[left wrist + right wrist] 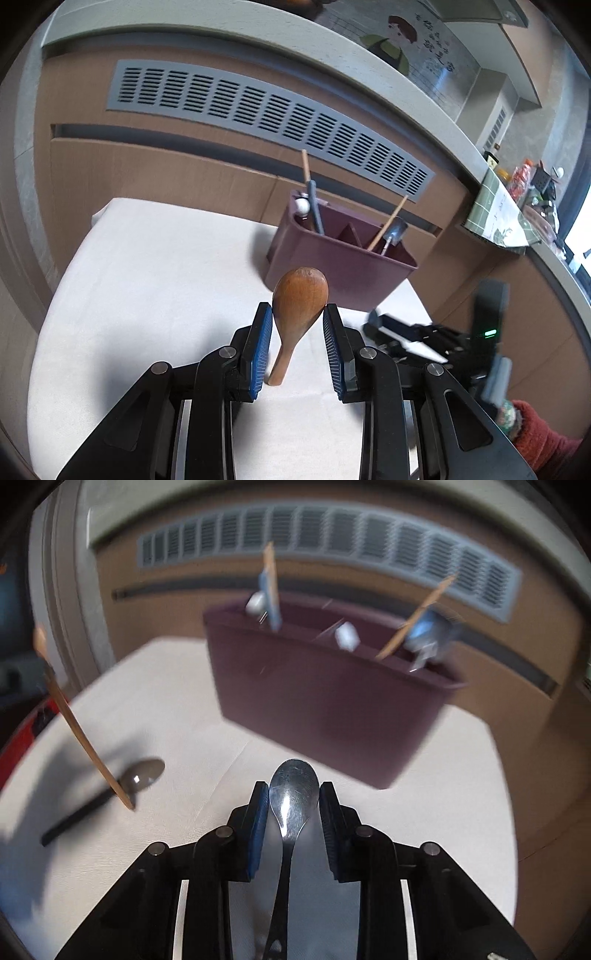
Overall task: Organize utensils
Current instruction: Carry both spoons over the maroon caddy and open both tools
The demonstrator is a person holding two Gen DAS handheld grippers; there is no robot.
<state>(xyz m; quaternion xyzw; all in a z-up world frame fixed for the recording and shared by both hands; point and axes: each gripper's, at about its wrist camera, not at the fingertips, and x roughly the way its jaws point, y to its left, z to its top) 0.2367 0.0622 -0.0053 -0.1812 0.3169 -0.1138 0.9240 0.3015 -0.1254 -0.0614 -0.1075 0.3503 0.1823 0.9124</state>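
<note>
- Nearest our left-hand camera, the left gripper (297,314) has its blue pads pressed on both sides of the bowl of a wooden spoon (298,314), handle pointing down over the white cloth (155,280).
- On the other side, our right gripper (293,794) is closed about halfway on the bowl of a metal spoon (294,794); both pads touch its edges, and its handle runs back between the fingers.
- A maroon organizer (343,269) stands at the far side of the cloth, divided into compartments. A chopstick (306,166) and a grey handle rise from the left one; another chopstick (388,223) and a metal utensil lean in the right one.
- A dark spoon (142,777) lies on the cloth to the left of our right gripper.
- In the right view a thin wooden stick (79,734) crosses above that dark spoon; the blur hides what holds it.
</note>
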